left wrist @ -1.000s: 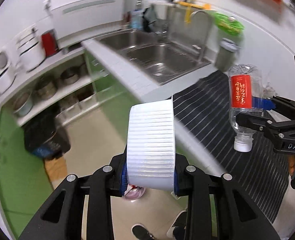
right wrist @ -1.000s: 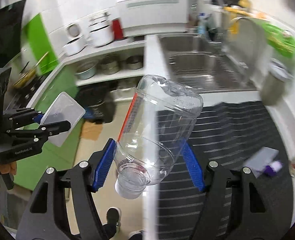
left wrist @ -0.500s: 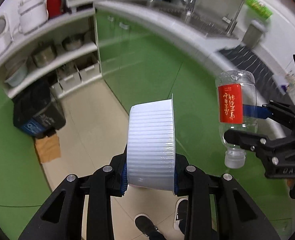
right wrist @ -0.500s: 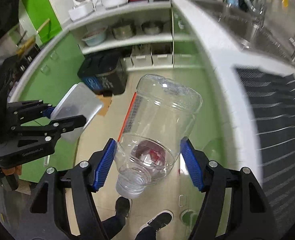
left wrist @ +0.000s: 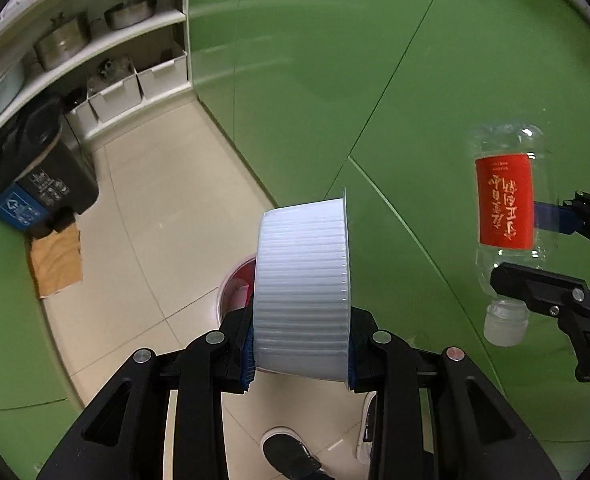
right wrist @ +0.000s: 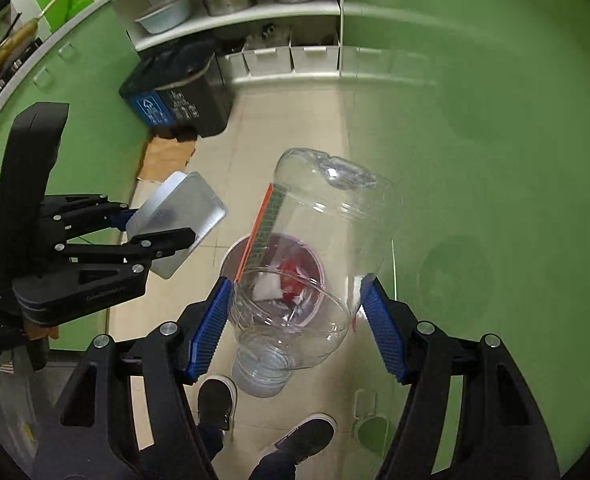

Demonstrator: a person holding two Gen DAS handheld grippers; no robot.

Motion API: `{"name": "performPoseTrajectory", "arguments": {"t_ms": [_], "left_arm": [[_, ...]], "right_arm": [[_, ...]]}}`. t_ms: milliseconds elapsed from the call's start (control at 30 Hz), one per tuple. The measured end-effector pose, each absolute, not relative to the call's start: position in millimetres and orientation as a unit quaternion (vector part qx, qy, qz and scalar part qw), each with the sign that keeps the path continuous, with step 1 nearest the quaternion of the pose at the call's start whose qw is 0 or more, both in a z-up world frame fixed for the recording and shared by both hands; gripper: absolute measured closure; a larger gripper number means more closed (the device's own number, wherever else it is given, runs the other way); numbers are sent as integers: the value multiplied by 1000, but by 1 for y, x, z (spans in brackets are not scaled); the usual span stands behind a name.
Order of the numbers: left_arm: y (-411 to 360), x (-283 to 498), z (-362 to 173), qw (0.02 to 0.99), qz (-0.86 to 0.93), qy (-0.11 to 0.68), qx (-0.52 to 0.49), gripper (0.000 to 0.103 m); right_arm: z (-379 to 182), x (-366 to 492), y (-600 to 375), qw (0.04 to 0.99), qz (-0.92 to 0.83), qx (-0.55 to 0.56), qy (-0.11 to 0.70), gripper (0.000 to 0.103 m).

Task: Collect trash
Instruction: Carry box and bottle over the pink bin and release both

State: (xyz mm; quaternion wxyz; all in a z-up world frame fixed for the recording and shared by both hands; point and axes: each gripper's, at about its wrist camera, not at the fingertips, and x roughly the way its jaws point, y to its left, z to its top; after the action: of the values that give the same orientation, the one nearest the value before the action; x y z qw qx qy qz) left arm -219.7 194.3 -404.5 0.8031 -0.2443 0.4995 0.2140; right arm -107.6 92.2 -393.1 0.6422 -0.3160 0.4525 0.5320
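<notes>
Your left gripper is clamped on one white ribbed plastic container, held on edge in the lower middle of the left wrist view. Your right gripper grips one clear plastic bottle, neck down, its red label showing at the right edge of the left wrist view and its white cap lowest.

Directly beyond both loads, on the beige tiled floor, stands one round bin with a pale rim. Seen through the bottle, it holds red and white scraps. In the left wrist view the container hides most of the bin — only its left rim shows.

Green cabinet doors fill the upper right of both views. At the upper left, open white shelves carry several metal pots and one pale blue basin; the lower shelf holds white storage boxes, and I cannot count them surely. One black recycling bin with a blue label stands on the floor at the left, with a piece of brown cardboard lying just beside it.

Two dark shoes — yours — appear at the bottom of the right wrist view, close below the round bin.
</notes>
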Motion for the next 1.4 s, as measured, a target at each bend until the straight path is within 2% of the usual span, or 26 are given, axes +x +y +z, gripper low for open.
{"name": "performPoseTrajectory", "arguments": {"t_ms": [200, 300, 333, 367, 400, 1233, 1267, 1300, 1333, 1400], "left_arm": [[195, -218, -410, 802, 217, 501, -244, 70], [196, -220, -409, 803, 222, 497, -243, 65], [196, -221, -408, 804, 224, 495, -243, 47], [196, -221, -408, 805, 227, 491, -243, 11], [198, -223, -407, 808, 232, 485, -241, 5], [219, -279, -376, 805, 288, 458, -243, 5], [220, -281, -375, 805, 290, 457, -243, 5], [221, -282, -374, 805, 293, 456, -243, 5], [223, -284, -375, 805, 294, 455, -243, 5], [227, -286, -375, 804, 297, 453, -244, 5]], "right_arm": [[-405, -108, 95, 640, 531, -314, 458, 37], [-406, -108, 96, 641, 532, -312, 458, 37], [-406, -108, 96, 641, 532, -312, 457, 37], [-405, -108, 96, 641, 532, -311, 457, 37], [-404, -109, 94, 642, 532, -311, 456, 37], [-410, -134, 119, 604, 571, -315, 458, 36], [-411, -134, 121, 603, 572, -315, 458, 32], [-412, -135, 123, 603, 573, -314, 457, 24], [-413, -135, 124, 604, 575, -311, 456, 4], [-413, -135, 126, 608, 573, -312, 452, 3]]}}
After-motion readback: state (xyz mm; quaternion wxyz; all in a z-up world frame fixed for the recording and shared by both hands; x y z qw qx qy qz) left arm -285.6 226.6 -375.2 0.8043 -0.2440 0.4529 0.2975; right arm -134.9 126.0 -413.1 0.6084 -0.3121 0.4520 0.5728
